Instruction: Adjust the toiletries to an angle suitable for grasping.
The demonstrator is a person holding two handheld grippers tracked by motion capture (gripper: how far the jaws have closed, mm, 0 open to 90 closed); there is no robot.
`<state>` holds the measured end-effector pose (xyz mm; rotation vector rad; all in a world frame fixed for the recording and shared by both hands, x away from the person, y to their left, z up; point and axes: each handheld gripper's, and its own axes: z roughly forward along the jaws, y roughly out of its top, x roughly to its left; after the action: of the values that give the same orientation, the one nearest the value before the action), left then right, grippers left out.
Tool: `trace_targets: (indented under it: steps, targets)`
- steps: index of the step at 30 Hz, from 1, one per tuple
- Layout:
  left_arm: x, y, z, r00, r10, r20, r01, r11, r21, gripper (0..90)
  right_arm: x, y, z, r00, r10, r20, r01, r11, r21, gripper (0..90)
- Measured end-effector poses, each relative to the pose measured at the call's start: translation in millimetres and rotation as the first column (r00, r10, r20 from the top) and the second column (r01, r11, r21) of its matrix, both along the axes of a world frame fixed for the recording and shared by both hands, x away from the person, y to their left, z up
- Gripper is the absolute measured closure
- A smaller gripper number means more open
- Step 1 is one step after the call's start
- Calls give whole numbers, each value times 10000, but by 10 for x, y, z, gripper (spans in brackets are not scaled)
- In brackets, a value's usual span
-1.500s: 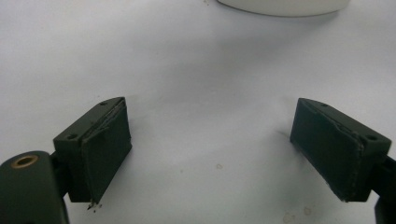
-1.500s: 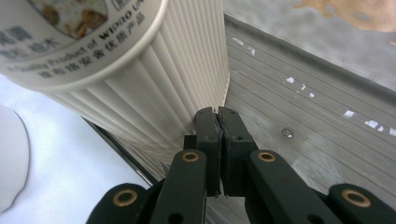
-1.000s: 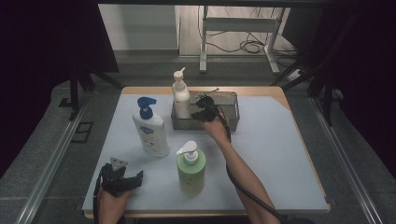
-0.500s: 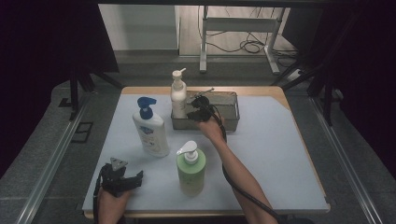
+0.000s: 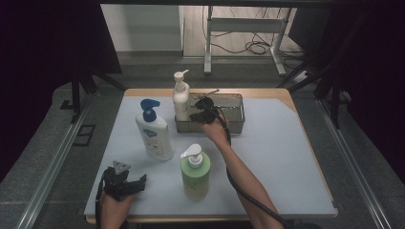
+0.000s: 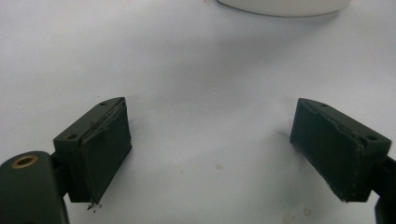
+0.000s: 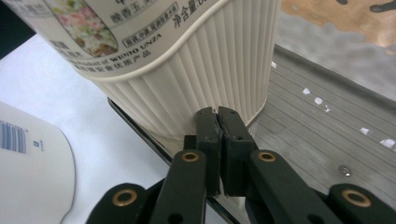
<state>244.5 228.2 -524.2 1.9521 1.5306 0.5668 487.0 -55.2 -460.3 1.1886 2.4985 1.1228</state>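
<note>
Resting on the pale table mat [image 5: 286, 157] at the near left corner, the left gripper [image 5: 125, 183] sits in the person's left hand [image 5: 113, 206] with its two black jaws wide apart and nothing but bare mat between them, as the left gripper view shows [image 6: 210, 154]. Just beyond it and to the right stands the green round pump bottle with a white pump head [image 5: 195, 172], upright. Farther back and left of that stands the white pump bottle with a blue pump head and blue label [image 5: 154, 131], also upright; its base edge appears at the top of the left gripper view [image 6: 285, 5].

Beyond the green bottle, the person's right forearm [image 5: 243, 176] stretches diagonally up to the grey metal wire basket [image 5: 234, 125] at the far middle of the mat. The right gripper [image 5: 199, 110] reaches over the basket's front wall at its left end. The cream ribbed pump bottle with a flowered label [image 5: 181, 101] stands upright inside the basket's left end; the rest of the basket floor is bare.

In the right gripper view the jaws are pressed together [image 7: 218, 122] with nothing between them, and their tips sit right against the lower ribbed wall of the cream bottle [image 7: 196, 60], beside the basket's slatted floor [image 7: 317, 135].
</note>
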Motion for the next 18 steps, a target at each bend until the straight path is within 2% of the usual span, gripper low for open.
trace_targets:
  steps: [7,9,18]
  targets:
    - [-1,0,-1,10000,2,7,-2,10000,-3,118,-12,-57,43,9998,144,118,-145,9999,44,822]
    - [-1,-1,-1,10000,7,17,-7,10000,-18,118,-26,-77,70,9998,167,88,-169,9997,192,817]
    - [-1,-1,-2,10000,6,20,-5,10000,-12,118,-117,-174,213,9976,407,568,-414,9991,103,767]
